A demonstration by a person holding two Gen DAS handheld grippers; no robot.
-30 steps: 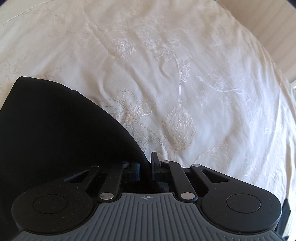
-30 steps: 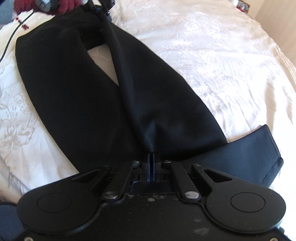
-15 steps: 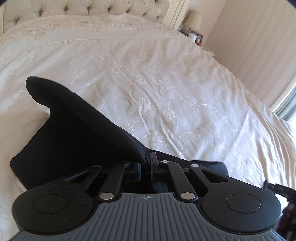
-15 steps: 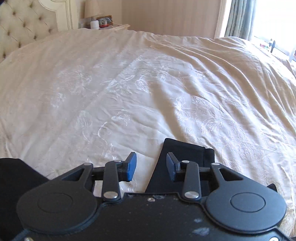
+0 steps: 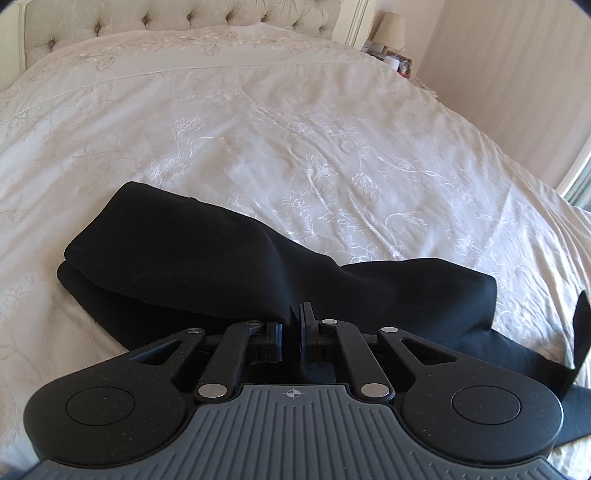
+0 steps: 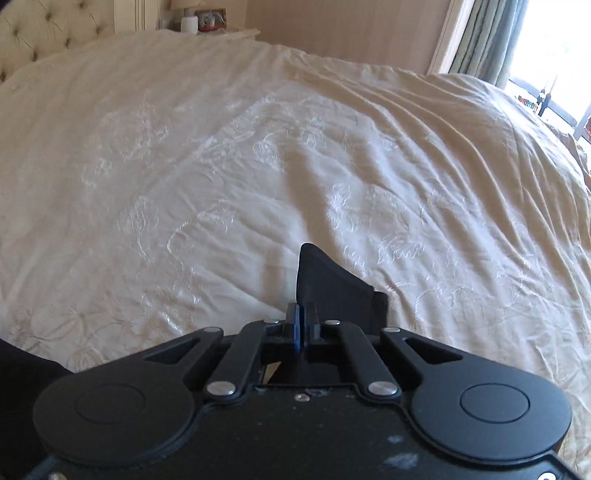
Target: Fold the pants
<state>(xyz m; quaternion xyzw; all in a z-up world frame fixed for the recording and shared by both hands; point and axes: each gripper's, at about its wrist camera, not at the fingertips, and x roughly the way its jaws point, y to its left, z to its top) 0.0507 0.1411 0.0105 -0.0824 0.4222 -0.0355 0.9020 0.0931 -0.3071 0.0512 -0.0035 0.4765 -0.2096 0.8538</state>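
The black pants (image 5: 207, 254) lie folded over themselves on the white embroidered bedspread (image 5: 295, 140). In the left wrist view my left gripper (image 5: 295, 319) is shut on an edge of the cloth, which drapes away to the left and right in front of it. In the right wrist view my right gripper (image 6: 303, 317) is shut on another black edge of the pants (image 6: 328, 280), and a pointed flap of it sticks up past the fingertips. More black cloth (image 6: 22, 373) shows at the lower left.
A tufted headboard (image 5: 177, 18) stands at the far end of the bed. A bedside table with a lamp (image 5: 391, 29) and small items sits at the back right. Curtains and a bright window (image 6: 546, 48) are on the right.
My left gripper has drawn the pants edge across, laying one layer over the other. My right gripper let go, opened over another edge, then shut on it.
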